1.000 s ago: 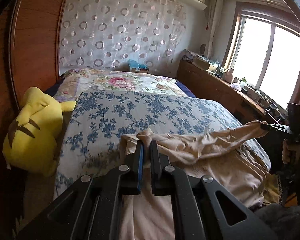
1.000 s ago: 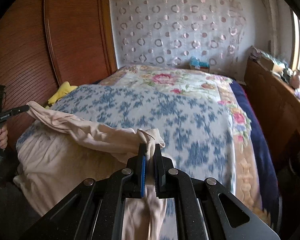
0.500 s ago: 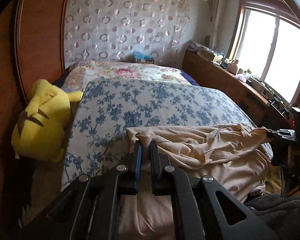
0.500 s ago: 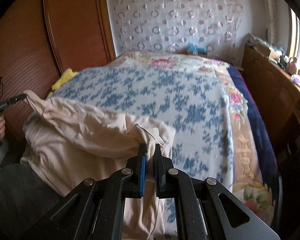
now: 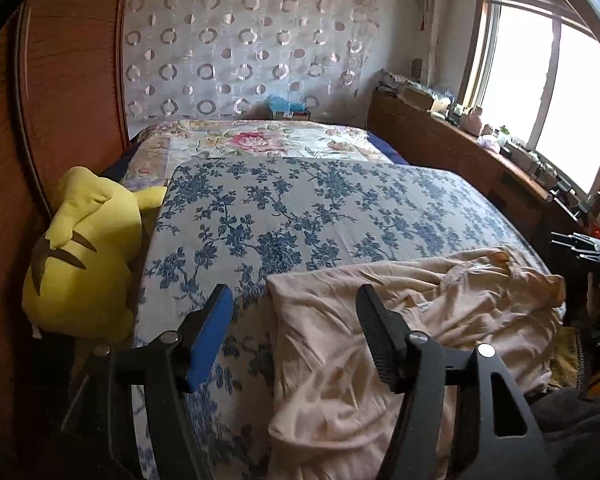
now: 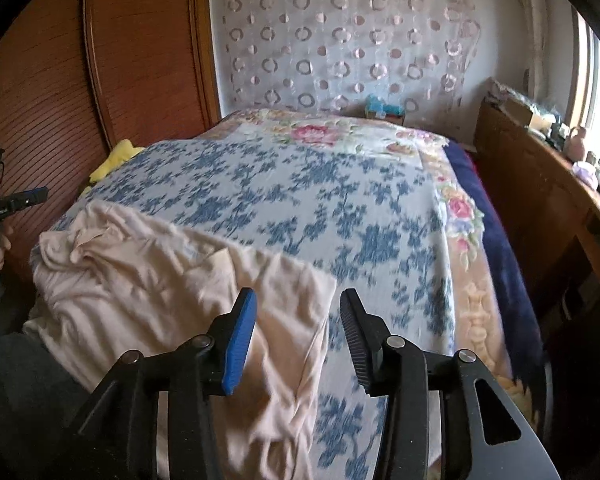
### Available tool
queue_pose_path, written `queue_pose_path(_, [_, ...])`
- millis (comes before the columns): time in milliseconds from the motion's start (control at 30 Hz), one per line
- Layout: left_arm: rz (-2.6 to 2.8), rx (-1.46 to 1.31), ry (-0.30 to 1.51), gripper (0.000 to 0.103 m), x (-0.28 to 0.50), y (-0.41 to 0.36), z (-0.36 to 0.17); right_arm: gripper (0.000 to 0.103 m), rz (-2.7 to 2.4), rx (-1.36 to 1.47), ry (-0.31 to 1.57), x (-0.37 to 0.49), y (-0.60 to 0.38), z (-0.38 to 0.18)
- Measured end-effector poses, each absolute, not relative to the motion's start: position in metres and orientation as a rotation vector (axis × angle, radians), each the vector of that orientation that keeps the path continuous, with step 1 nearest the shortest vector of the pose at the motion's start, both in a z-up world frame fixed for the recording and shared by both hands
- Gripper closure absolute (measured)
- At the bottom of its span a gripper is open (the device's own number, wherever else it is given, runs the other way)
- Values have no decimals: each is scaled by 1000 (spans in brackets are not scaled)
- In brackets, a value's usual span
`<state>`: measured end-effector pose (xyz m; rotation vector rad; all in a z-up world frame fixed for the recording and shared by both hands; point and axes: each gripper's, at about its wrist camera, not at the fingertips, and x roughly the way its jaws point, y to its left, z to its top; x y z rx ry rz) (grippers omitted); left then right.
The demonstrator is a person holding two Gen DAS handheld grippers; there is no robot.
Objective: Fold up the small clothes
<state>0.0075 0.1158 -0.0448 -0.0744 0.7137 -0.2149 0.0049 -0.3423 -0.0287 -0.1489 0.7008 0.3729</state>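
The crumpled beige cotton garment (image 5: 412, 320) is left lying at the blue-flowered bedspread's (image 5: 300, 208) near edge, its long axis crosswise, just released beneath the just-opened, empty left gripper (image 5: 292, 328) and right gripper (image 6: 298, 332).

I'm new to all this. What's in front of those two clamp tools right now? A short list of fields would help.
place: bed with blue floral cover
garment: beige garment, crumpled at the bed's near edge
left gripper: jaws have just been opening, nothing pinched
right gripper: jaws have just been opening, cloth lies loose below
beside bed: yellow plush toy
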Motion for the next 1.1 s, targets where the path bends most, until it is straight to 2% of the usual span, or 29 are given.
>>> queue_pose_path(133, [-219, -57, 753, 37, 30, 114, -55, 57, 382, -142, 720, 24, -335, -49])
queue_pose_path(167, [-222, -53, 764, 33, 35, 114, -58, 57, 385, -143, 728, 29, -332, -55])
queue_pose_path(200, [-225, -48, 772, 24, 41, 114, -61, 57, 389, -143, 737, 35, -332, -60])
queue_pose_path(300, [-213, -36, 792, 23, 51, 113, -68, 54, 393, -127, 766, 51, -331, -74])
queue_pose_path(633, [-164, -30, 836, 23, 76, 120, -82, 52, 375, -127, 838, 79, -334, -98])
queue_pose_path(700, [-166, -37, 851, 23, 80, 121, -86, 48, 367, -130, 848, 81, -334, -102])
queue_pose_path(1100, [-204, 4, 925, 23, 84, 107, -106, 44, 371, -133, 827, 82, -335, -108])
